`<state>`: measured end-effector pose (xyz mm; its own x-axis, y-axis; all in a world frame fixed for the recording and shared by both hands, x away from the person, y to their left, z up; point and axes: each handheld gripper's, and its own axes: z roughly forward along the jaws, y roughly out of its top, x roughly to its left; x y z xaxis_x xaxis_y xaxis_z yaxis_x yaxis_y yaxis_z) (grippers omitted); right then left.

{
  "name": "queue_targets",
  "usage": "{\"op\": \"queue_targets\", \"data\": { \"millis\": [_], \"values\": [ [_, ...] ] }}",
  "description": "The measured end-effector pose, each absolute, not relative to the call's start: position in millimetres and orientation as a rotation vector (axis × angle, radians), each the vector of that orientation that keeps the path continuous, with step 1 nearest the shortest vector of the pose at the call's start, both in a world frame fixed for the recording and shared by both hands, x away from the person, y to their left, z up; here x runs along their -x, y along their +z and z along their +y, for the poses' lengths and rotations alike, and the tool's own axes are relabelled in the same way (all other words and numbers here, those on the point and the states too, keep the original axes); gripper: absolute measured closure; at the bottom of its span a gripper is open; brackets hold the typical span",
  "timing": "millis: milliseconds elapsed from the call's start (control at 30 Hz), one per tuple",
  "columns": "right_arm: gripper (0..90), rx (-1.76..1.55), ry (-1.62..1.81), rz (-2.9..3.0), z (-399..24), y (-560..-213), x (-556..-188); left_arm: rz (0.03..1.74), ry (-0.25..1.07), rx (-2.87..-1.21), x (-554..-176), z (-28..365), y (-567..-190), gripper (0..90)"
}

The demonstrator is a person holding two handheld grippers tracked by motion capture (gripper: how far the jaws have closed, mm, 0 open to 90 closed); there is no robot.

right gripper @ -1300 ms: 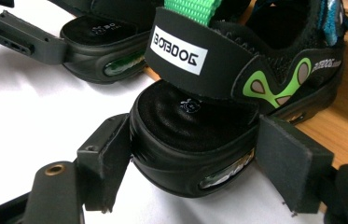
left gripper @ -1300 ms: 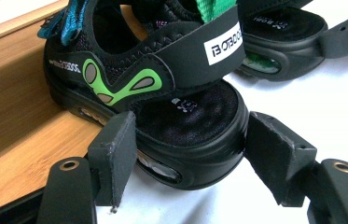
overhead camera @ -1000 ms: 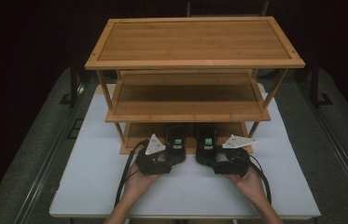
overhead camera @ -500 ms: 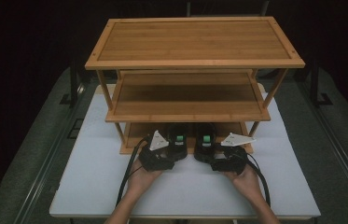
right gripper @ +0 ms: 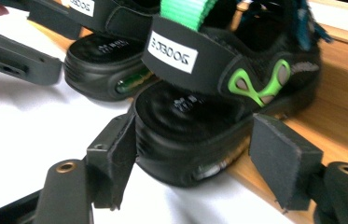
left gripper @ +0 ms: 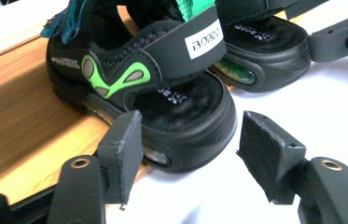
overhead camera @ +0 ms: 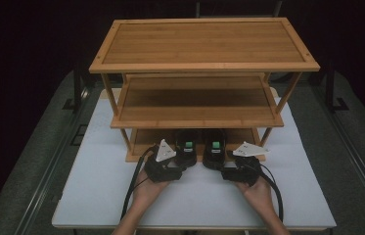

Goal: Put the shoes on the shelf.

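Two black sandals with green trim sit side by side on the bottom shelf of a bamboo rack (overhead camera: 199, 115), heels jutting over the white table. My left gripper (overhead camera: 182, 159) (left gripper: 190, 158) straddles the heel of the left sandal (overhead camera: 188, 146) (left gripper: 181, 107). Its jaws have just been closing; one pad is at the sole, the other stands clear. My right gripper (overhead camera: 217, 159) (right gripper: 199, 158) straddles the heel of the right sandal (overhead camera: 215, 146) (right gripper: 218, 93) the same way, also just closing, with a gap at its outer pad.
The rack has three wooden shelves, and the upper two are bare. Its bottom shelf (left gripper: 17, 116) (right gripper: 344, 93) lies just above the white table (overhead camera: 106, 186). Each gripper view shows the neighbouring sandal (left gripper: 265, 42) (right gripper: 101, 60) close beside. Dark floor surrounds the table.
Both grippers have edged a little forward and inward at the sandals' heels, and their jaws look narrower. The rack has not moved.
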<state>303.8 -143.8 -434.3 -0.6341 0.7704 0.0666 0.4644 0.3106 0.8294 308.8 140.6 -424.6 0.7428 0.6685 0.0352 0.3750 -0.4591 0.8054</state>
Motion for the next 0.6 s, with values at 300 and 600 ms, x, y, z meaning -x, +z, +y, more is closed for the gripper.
{"op": "queue_targets", "data": {
  "millis": [300,600],
  "values": [
    [64.8,-1.091,1.22,2.22,-142,-433,-279,0.775,0.433,-2.091,-298,149,-423,64.0],
    [81.6,-1.078,1.138,2.233,-129,-438,-272,0.756,0.428,-2.109,-294,142,-429,74.7]
  ]
}}
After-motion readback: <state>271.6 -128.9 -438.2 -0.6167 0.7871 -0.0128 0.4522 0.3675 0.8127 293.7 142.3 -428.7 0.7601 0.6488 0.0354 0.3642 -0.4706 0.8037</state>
